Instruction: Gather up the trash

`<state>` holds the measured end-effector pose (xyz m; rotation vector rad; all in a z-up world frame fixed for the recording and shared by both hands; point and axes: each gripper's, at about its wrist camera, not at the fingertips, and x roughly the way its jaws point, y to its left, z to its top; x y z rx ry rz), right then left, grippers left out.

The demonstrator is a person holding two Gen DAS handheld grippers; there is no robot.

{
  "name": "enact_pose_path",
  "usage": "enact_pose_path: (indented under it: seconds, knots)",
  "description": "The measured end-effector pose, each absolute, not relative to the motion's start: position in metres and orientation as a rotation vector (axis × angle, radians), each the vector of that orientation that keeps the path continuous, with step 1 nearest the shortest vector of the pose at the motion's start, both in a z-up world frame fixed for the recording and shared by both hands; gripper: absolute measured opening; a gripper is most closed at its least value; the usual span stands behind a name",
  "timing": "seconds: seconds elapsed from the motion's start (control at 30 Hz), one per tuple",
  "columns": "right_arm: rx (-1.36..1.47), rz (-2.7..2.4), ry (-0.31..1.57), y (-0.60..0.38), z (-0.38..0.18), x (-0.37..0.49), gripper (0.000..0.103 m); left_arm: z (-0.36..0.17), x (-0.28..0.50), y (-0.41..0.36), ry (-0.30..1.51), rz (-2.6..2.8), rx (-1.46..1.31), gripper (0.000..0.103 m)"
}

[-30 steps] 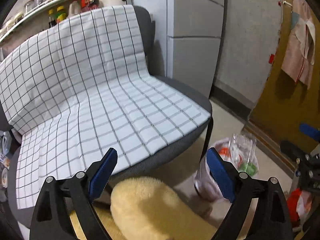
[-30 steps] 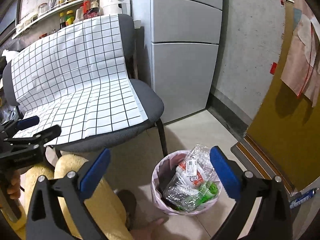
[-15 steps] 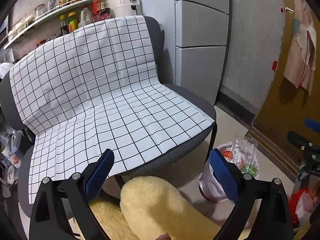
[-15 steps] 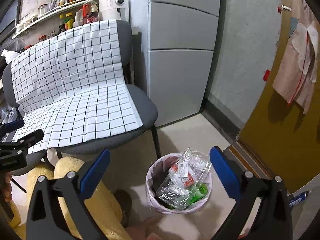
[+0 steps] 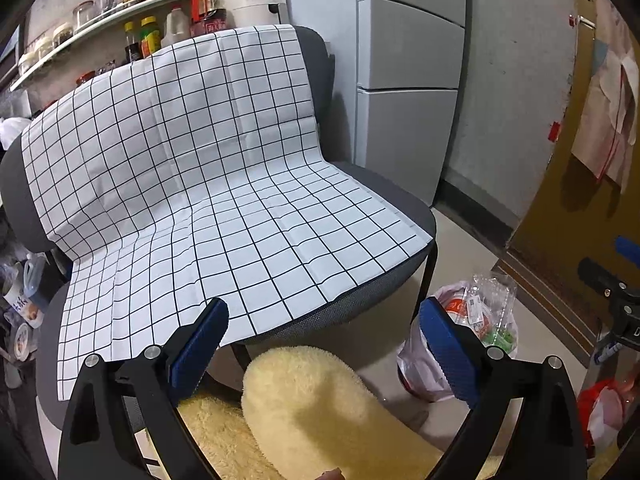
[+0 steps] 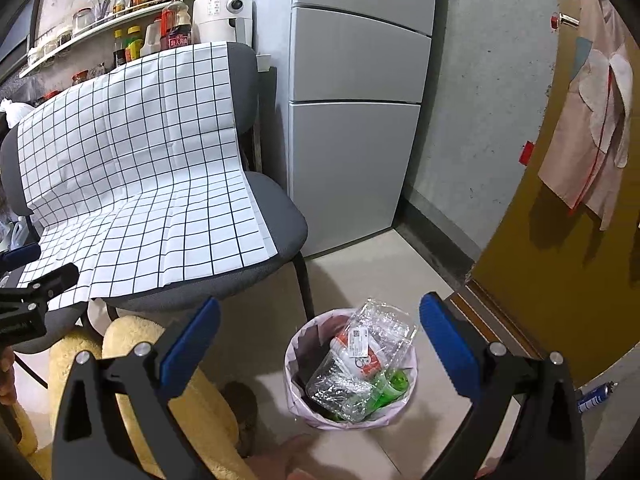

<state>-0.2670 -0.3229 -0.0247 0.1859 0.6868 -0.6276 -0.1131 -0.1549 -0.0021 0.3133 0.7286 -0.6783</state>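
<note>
A small bin point(image 6: 304, 404) lined with a pale bag stands on the floor by the chair leg. It holds clear plastic packaging point(image 6: 360, 364) and a green bottle point(image 6: 390, 386). My right gripper point(image 6: 320, 332) hangs open above and in front of the bin, nothing between its blue pads. The left wrist view shows the same bin point(image 5: 420, 364) low at the right. My left gripper point(image 5: 324, 332) is open and empty, facing the chair seat covered by a white grid-pattern sheet point(image 5: 208, 200).
A grey chair point(image 6: 276, 208) stands left of the bin, a grey fridge point(image 6: 352, 120) behind it. Fuzzy yellow trouser legs point(image 5: 320, 408) fill the lower foreground. A yellow door point(image 6: 568, 280) is at right. A shelf of bottles point(image 6: 132, 8) runs along the back wall.
Both grippers have pulled back and risen a little, so the chair and bin look farther away. Both stay open.
</note>
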Motion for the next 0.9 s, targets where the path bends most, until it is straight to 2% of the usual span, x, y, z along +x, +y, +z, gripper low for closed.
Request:
enact_pose_path:
  seconds: [0.9]
  knots:
    - [0.192,-0.626,0.693,-0.3288,-0.0266,-0.264,0.097,0.0015,-0.112,-0.1519,0.722,-0.664,0.302,0.095]
